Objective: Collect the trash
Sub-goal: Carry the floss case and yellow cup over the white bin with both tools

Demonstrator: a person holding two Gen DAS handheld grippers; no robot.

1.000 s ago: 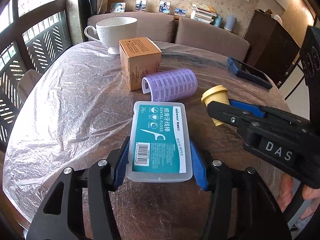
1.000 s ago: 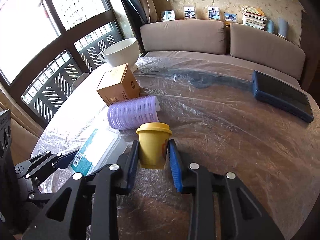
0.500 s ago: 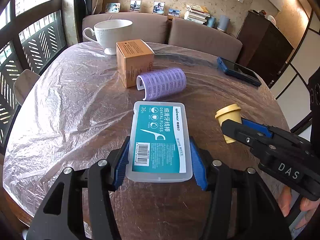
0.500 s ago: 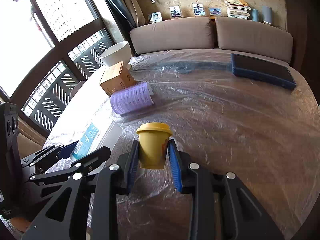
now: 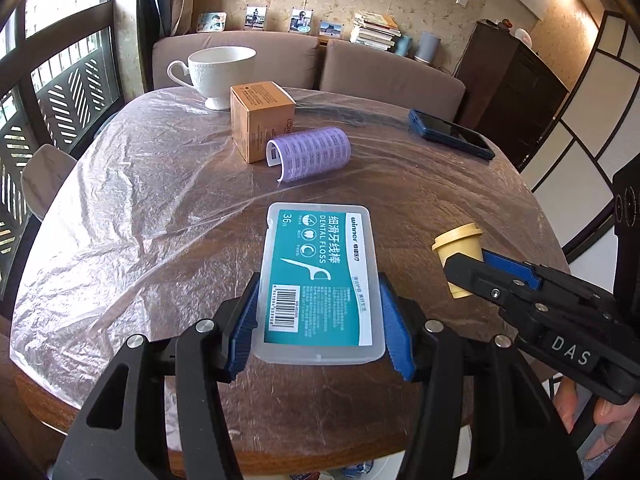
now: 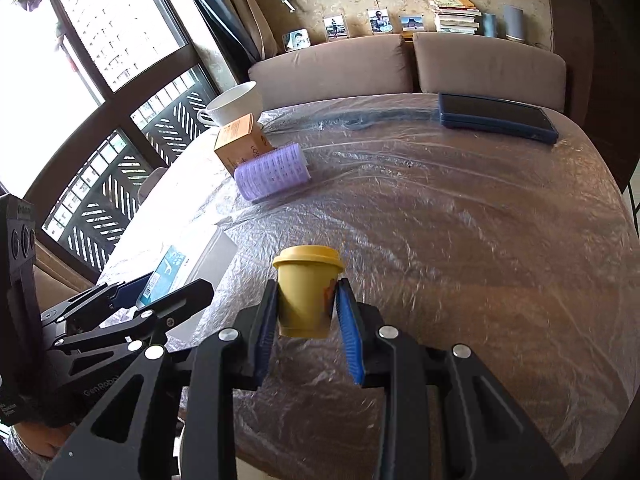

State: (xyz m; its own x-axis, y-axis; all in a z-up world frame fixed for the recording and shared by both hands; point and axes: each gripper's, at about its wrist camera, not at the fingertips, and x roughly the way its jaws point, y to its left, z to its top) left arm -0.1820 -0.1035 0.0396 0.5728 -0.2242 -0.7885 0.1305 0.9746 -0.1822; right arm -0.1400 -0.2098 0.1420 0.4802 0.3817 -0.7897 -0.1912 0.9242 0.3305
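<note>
Two items in hand, above the near edge of the film-covered round table.

We grip the flat clear-plastic dental floss box with its teal label in the left gripper; the right gripper clamps the small yellow lidded paper cup; left on the table are the tan cardboard carton and purple ribbed roller; we judge collection partway done; no bin shows in either view; the carton's lettering is half hidden.
</note>
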